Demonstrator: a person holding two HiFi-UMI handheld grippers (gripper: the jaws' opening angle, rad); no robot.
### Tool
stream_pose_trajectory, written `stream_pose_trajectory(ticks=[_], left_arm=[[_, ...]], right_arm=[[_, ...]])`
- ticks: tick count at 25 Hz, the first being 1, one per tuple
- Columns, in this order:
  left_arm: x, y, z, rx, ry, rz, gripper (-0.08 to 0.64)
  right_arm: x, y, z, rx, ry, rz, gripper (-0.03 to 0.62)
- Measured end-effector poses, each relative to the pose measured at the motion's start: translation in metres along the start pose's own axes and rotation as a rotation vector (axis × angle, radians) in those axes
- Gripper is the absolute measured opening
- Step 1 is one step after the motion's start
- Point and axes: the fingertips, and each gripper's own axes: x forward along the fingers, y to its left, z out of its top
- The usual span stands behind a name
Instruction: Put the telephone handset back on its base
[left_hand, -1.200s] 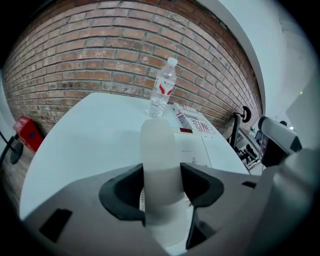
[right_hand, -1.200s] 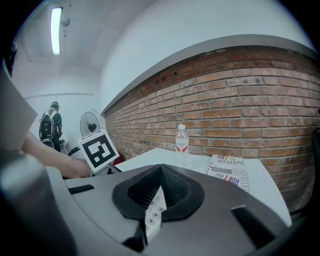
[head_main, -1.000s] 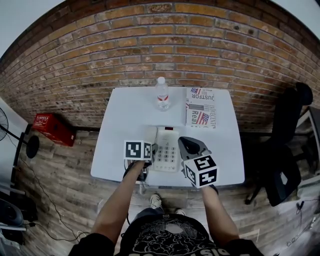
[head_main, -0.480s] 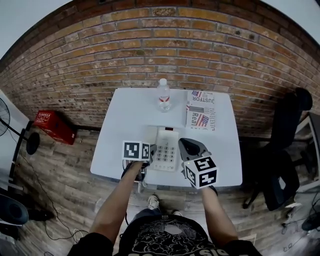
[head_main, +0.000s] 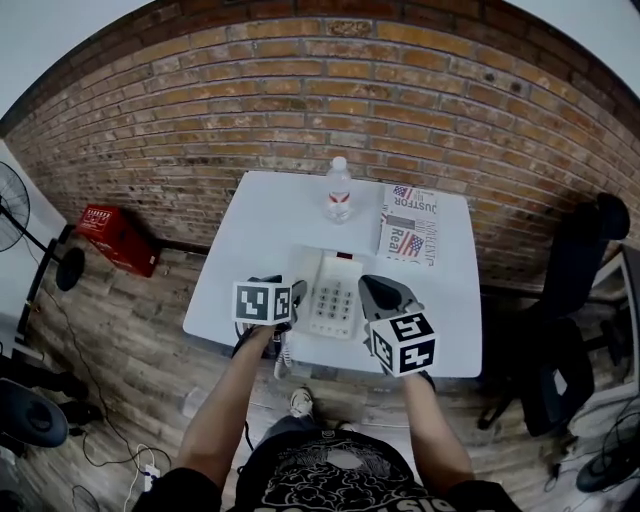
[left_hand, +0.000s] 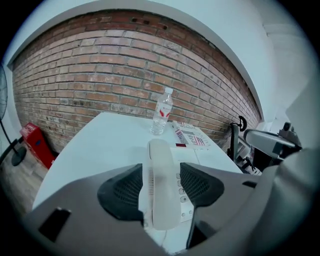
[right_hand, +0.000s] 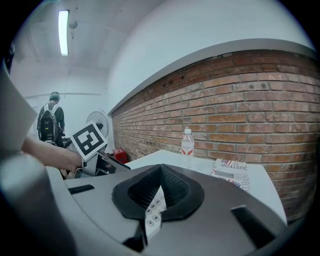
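A white telephone base (head_main: 342, 300) sits near the front edge of the white table (head_main: 260, 235). The white handset (head_main: 312, 283) lies along the base's left side, with its coiled cord (head_main: 283, 355) hanging off the table's edge. In the left gripper view the handset (left_hand: 162, 185) runs between the two dark pads, beside the keypad (left_hand: 183, 186). My left gripper (head_main: 291, 300) stands open, a jaw on either side of the handset's near end. My right gripper (head_main: 377, 291) hovers shut over the base's right side, holding nothing (right_hand: 160, 172).
A water bottle (head_main: 340, 193) and a folded newspaper (head_main: 412, 235) lie at the table's back, by the brick wall. A red box (head_main: 115, 240) and a fan (head_main: 12, 200) stand on the floor to the left. A black chair (head_main: 590, 260) stands to the right.
The head camera has shifted a little. My left gripper has edged slightly left relative to the phone. The handset stays on the base, and the right gripper holds still.
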Motion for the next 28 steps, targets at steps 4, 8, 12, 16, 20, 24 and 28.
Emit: stream_pose_trajectory(ticks=[4,8,12,16,20,24,28], left_arm=[[-0.023,0.002,0.011,0.017,-0.078,0.023,0.233],[-0.046,-0.006,0.022,0.069,-0.161,0.03,0.221],[-0.069,-0.013,0.03,0.091,-0.232,0.044,0.216],[-0.095,-0.017,0.037,0.089,-0.325,0.055,0.173],[-0.118,-0.022,0.036,0.098,-0.401,0.07,0.124],[-0.134,-0.027,0.03,0.111,-0.446,0.095,0.067],[-0.145,-0.031,0.021,0.117,-0.472,0.11,0.041]], right_arm=[[-0.005,0.002,0.005,-0.014,-0.01,0.013,0.002],[-0.013,0.001,0.01,-0.028,-0.021,0.026,0.002],[-0.021,0.002,0.017,-0.043,-0.032,0.039,0.002],[-0.03,0.003,0.02,-0.051,-0.041,0.046,0.002],[-0.039,0.003,0.02,-0.057,-0.046,0.054,0.002],[-0.049,0.002,0.021,-0.063,-0.055,0.06,0.002],[-0.055,0.002,0.022,-0.069,-0.063,0.072,0.002]])
